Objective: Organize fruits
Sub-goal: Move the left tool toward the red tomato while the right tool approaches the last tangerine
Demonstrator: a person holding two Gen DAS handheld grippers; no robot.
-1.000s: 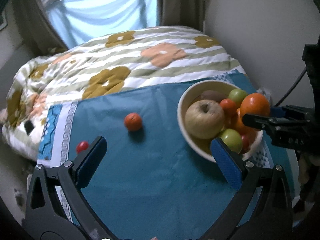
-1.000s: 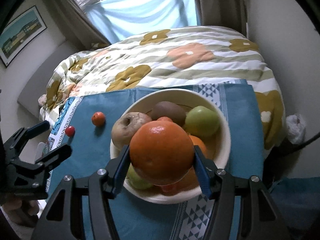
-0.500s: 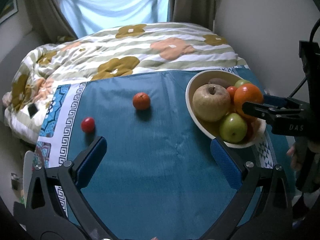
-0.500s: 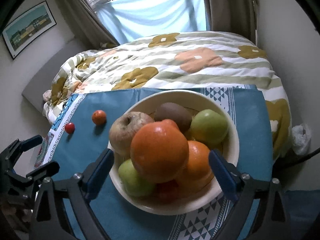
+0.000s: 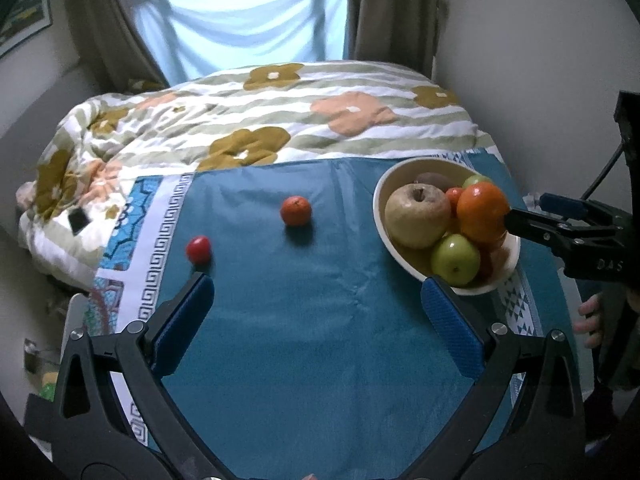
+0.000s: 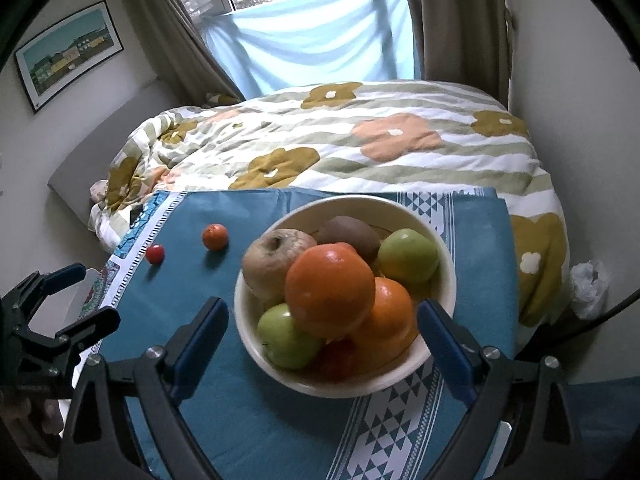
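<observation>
Resting at the right on a teal cloth (image 5: 320, 352), cream bowl (image 6: 344, 208) piled with a large orange (image 6: 330, 290), green apples (image 6: 408, 256), a brownish apple (image 6: 272, 264) and a kiwi (image 6: 348, 234). Lying apart on the cloth to its left, small tangerine (image 5: 295, 210) and, farther left, red cherry tomato (image 5: 198, 249). Spread wide and holding nothing, left gripper (image 5: 316, 304) near the cloth's front, right gripper (image 6: 322, 322) flanking the bowl's near rim.

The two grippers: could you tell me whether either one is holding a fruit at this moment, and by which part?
Nothing is held. The left gripper and the right gripper are both open; the big orange rests on the pile in the bowl.
</observation>
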